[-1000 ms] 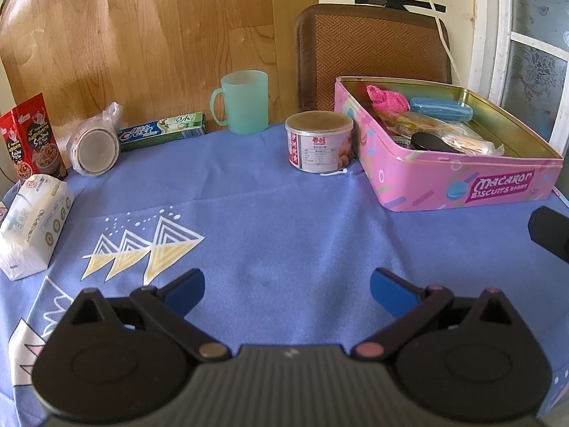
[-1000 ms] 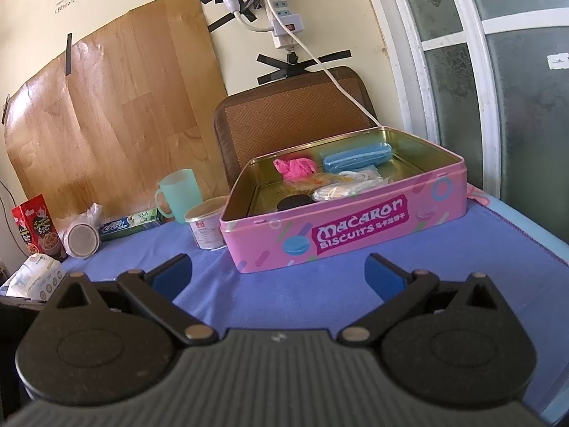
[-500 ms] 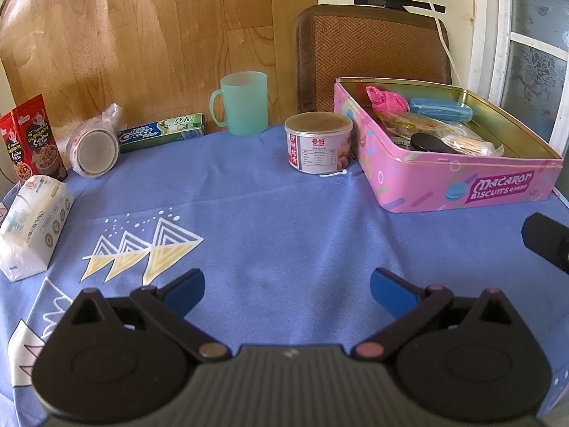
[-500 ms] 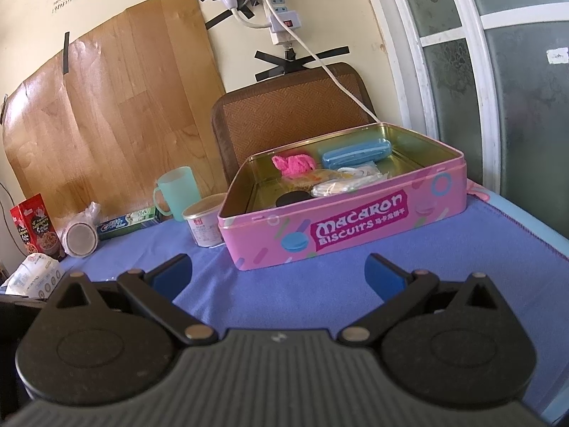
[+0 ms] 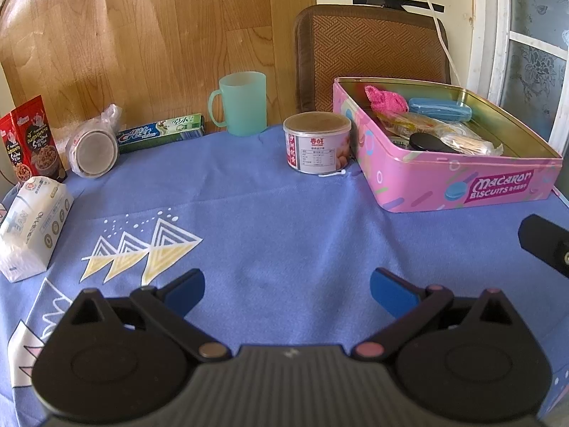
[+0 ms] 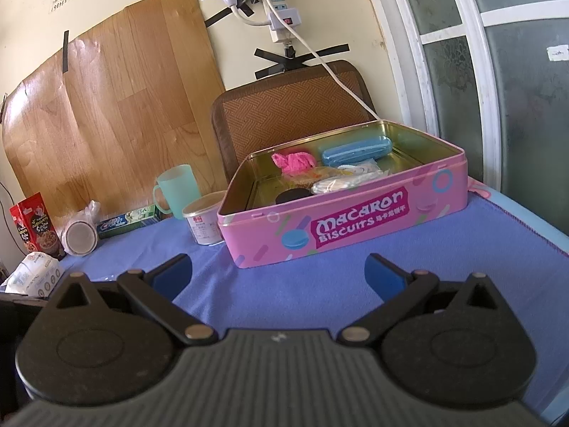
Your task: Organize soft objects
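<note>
Left gripper (image 5: 287, 291): fingers spread wide, holding nothing, above the blue tablecloth (image 5: 270, 220).
Right gripper (image 6: 278, 274): spread wide too, holding nothing.
Pink cloth (image 6: 294, 161): inside the pink tin (image 6: 355, 227), at its back.
Left view only: white dotted triangles printed on the cloth.
Right view only: power strip (image 6: 281, 21) on the wall.

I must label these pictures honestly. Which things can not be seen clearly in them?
- Pink tin: the items under the clear packets are covered, in both views.
- Round can: in the right wrist view, the tin hides its right side.
- Tissue pack: in the right wrist view, the right gripper body hides its lower part.
- Can label print: too small to read.
</note>
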Available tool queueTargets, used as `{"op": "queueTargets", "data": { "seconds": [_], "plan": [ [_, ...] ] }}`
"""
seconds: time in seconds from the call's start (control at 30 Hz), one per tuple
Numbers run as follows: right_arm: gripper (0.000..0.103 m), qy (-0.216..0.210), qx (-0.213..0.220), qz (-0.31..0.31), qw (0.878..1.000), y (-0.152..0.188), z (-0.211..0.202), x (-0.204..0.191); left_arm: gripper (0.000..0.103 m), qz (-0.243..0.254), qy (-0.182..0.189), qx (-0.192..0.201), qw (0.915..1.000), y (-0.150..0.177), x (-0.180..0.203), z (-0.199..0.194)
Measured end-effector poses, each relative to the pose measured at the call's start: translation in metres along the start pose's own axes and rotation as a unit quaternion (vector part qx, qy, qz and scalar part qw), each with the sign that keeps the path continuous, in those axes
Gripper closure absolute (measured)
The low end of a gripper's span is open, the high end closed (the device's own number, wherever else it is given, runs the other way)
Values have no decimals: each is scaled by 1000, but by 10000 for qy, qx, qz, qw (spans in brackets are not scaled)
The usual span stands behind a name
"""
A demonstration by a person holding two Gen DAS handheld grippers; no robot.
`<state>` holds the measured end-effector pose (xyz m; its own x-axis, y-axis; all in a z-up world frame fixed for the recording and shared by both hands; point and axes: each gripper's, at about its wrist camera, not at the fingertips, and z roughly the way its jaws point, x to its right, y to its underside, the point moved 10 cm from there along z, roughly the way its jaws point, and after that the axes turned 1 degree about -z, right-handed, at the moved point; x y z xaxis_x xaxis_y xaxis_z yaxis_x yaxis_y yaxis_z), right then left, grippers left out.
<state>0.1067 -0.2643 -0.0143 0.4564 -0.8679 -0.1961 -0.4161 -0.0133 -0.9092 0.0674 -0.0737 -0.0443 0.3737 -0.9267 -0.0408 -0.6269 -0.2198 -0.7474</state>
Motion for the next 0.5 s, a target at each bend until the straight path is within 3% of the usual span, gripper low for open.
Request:
{"op": "queueTargets", "data": {
  "seconds": [0.5],
  "plan": [
    [0,-2,-6,-4,10000,0,0,0,0,-31,-6,12,10000,0,-1,0]
  ]
}}
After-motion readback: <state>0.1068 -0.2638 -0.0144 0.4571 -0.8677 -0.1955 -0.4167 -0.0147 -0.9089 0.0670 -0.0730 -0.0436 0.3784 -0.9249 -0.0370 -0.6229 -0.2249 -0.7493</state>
